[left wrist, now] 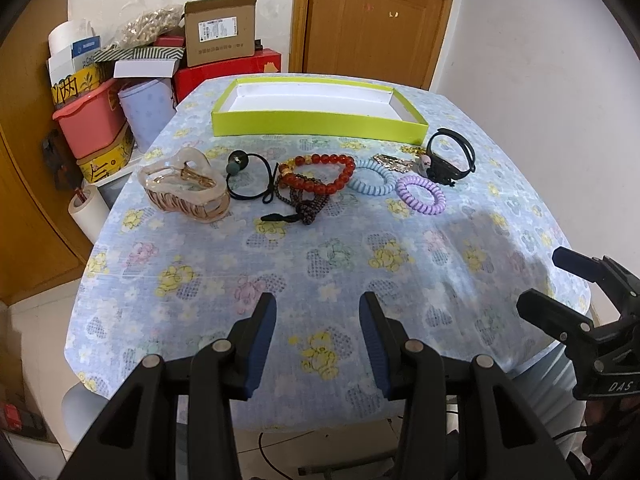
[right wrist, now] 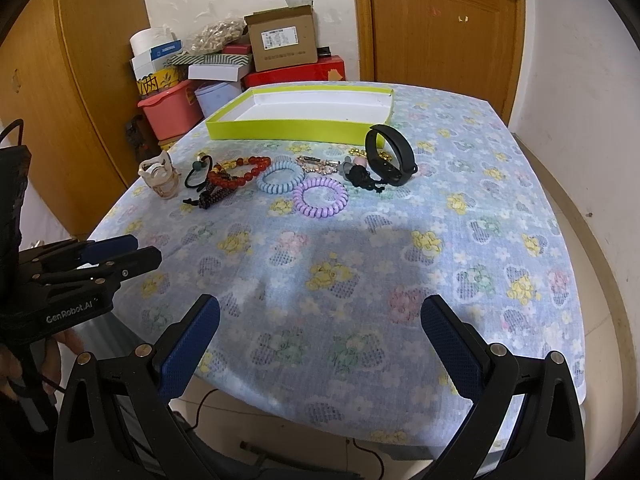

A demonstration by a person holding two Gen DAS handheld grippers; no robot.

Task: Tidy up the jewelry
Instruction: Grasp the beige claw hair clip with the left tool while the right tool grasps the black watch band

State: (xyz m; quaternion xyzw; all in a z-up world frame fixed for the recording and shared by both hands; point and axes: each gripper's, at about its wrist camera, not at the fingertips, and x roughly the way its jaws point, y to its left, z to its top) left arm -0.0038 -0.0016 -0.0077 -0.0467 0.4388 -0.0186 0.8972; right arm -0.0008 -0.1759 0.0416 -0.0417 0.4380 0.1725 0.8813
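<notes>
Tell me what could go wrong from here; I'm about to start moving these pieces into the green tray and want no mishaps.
1. The red bead bracelet overlaps the dark beaded cord and lies against the black hair tie; lifting one may drag the others.
2. The black wristband stands on edge and could tip or roll when nudged.
3. The tray has a raised near wall; a low carry might catch it.

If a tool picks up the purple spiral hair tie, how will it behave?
The purple spiral hair tie looks like coiled plastic, so it probably stretches and springs back. It seems light. Lying flat on the tablecloth, it should not roll, but smooth coils may slip.
</notes>
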